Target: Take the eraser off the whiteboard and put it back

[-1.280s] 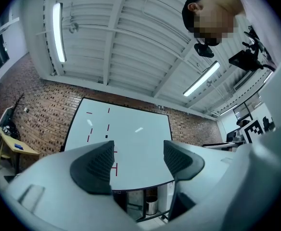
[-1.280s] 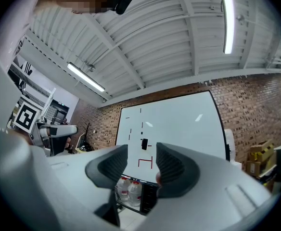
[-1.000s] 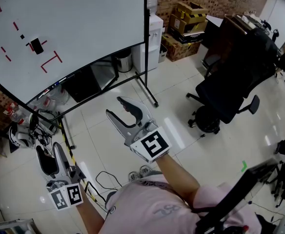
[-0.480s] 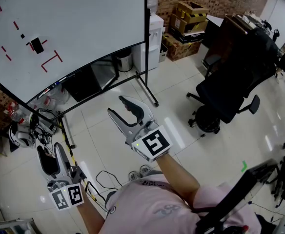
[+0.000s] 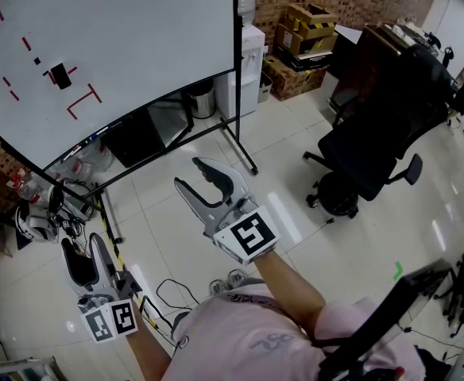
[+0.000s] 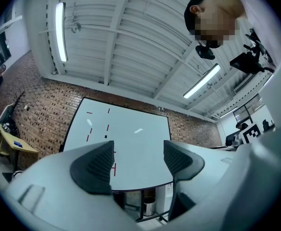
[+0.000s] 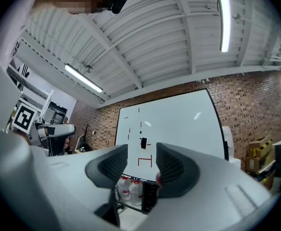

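Note:
A black eraser [image 5: 59, 75] clings to the whiteboard [image 5: 137, 46] among red marker strokes; it also shows as a small dark block [image 7: 143, 143] in the right gripper view. My left gripper [image 5: 83, 254] hangs low at the left, well short of the board, its jaws open and empty. My right gripper [image 5: 198, 179] is held in the middle above the floor, pointing toward the board, open with nothing between its pads. In the left gripper view the whiteboard [image 6: 126, 143] fills the gap between the jaws.
The whiteboard's wheeled stand [image 5: 240, 145] reaches onto the tiled floor. Water bottles [image 5: 81, 161] and cables lie under the board at left. A black office chair [image 5: 367, 153] stands at the right, cardboard boxes [image 5: 307, 30] and a white cabinet [image 5: 244, 70] behind.

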